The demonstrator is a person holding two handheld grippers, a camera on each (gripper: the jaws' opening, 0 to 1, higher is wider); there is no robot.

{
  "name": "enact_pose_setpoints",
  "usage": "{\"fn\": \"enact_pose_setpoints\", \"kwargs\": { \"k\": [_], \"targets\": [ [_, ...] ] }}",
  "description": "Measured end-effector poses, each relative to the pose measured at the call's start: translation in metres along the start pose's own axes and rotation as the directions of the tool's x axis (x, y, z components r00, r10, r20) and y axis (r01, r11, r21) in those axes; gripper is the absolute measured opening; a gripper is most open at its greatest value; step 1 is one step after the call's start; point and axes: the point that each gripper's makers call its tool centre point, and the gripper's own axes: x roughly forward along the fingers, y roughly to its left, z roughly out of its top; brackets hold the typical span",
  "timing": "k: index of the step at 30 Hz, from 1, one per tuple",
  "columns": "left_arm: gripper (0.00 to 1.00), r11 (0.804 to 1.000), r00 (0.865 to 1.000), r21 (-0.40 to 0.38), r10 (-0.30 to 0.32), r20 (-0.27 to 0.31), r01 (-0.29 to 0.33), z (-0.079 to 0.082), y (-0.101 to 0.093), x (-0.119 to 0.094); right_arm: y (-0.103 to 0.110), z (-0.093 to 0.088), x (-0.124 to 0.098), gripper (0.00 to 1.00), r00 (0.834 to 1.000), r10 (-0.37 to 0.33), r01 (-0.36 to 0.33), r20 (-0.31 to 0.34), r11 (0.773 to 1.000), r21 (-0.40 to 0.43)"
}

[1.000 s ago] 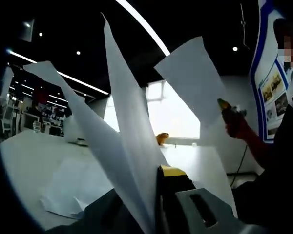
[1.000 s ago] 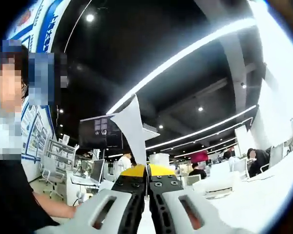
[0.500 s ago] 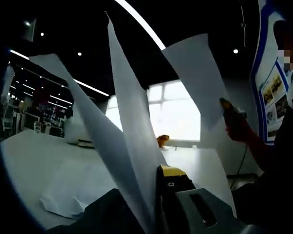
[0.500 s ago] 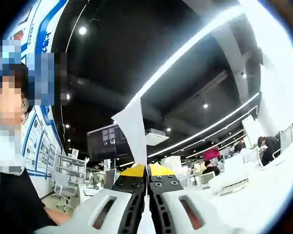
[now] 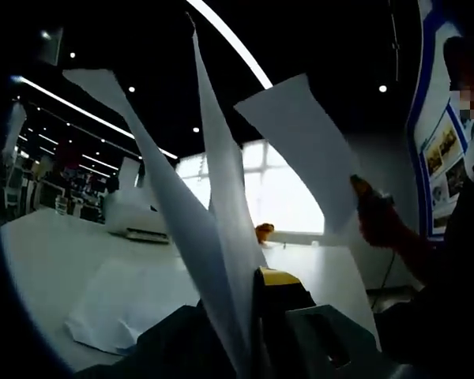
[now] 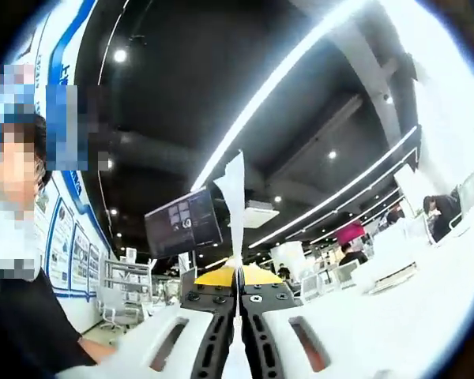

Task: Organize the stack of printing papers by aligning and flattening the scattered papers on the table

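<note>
In the left gripper view, the left gripper [image 5: 257,316] pinches thin white paper sheets [image 5: 221,237] that fan upward in stiff, pointed blades – yellow jaw tips pressed tight on them. In the right gripper view, the right gripper [image 6: 238,288] clamps a narrow sheet edge [image 6: 234,197], jaws closed together. Beyond, more flat sheets [image 5: 122,304] lie loosely overlapped on the smooth white table [image 5: 47,253] – pale and matte.
</note>
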Motion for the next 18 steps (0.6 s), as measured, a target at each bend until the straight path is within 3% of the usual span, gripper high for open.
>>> {"fn": "enact_pose_setpoints", "kwargs": {
  "k": [11, 18],
  "targets": [
    [0.06, 0.999, 0.999, -0.038, 0.015, 0.029, -0.014, 0.003, 0.003, -0.001, 0.006, -0.034, 0.008, 0.0, 0.998, 0.034, -0.032, -0.052, 0.999, 0.042],
    [0.06, 0.999, 0.999, -0.05, 0.014, 0.043, -0.011, 0.004, -0.001, -0.001, 0.0, -0.058, 0.004, 0.0, 0.997, 0.011, -0.003, -0.073, 0.994, 0.105]
  ]
}}
